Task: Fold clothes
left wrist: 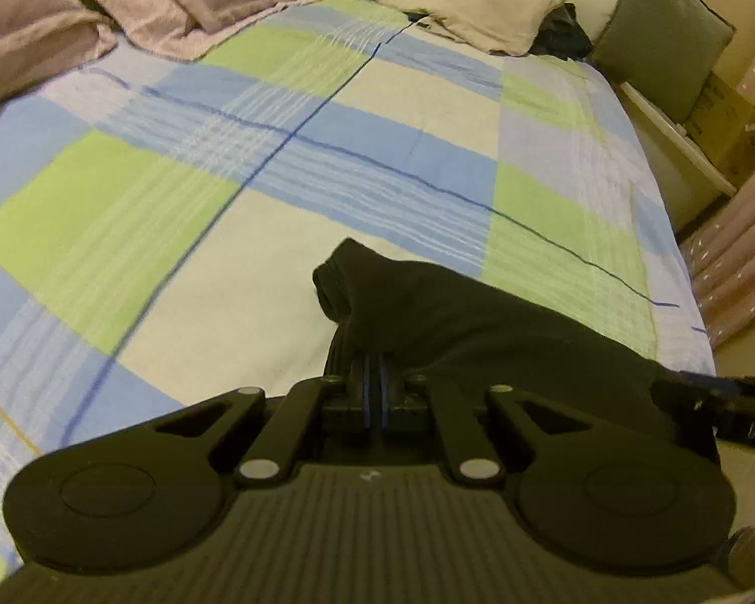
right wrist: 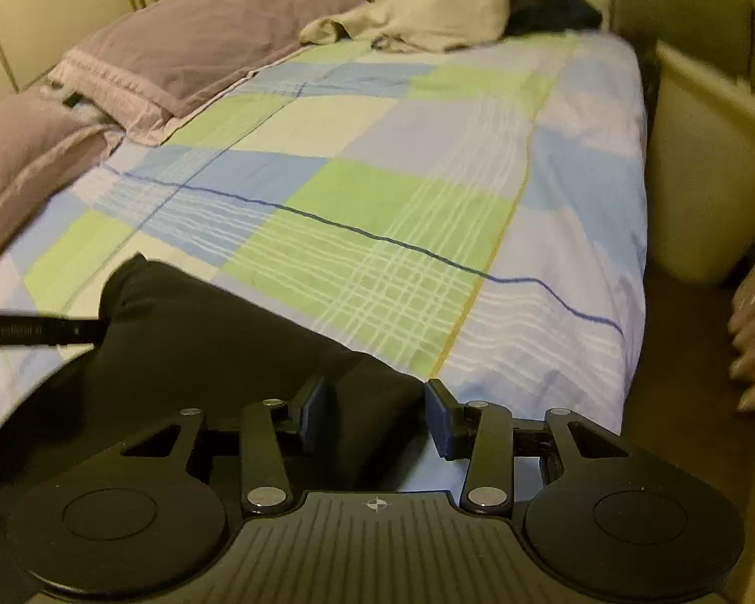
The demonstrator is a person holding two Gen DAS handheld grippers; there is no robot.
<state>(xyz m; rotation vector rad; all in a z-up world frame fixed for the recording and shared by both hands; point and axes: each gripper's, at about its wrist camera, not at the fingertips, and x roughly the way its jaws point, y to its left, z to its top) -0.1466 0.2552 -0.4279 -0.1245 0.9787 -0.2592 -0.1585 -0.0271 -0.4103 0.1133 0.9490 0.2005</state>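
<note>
A black garment [left wrist: 478, 322] lies bunched on the near part of the plaid bed sheet [left wrist: 277, 201]. My left gripper [left wrist: 374, 367] is shut on a fold of it, and the cloth rises in a hump just past the fingertips. In the right wrist view the same black garment [right wrist: 201, 332] spreads from the left down to my right gripper [right wrist: 375, 402]. That gripper stands open with its blue pads apart. Cloth lies between the pads without being pinched. The other gripper's black body [right wrist: 40, 332] shows at the left edge.
Purple pillows [right wrist: 201, 35] line the bed's left side. A heap of beige clothes [right wrist: 428, 5] and a dark garment [right wrist: 553, 5] sit at the far end. A grey cushion [left wrist: 664, 35], a cardboard box [left wrist: 730, 121] and a pink curtain [left wrist: 740, 261] flank the bed's right edge.
</note>
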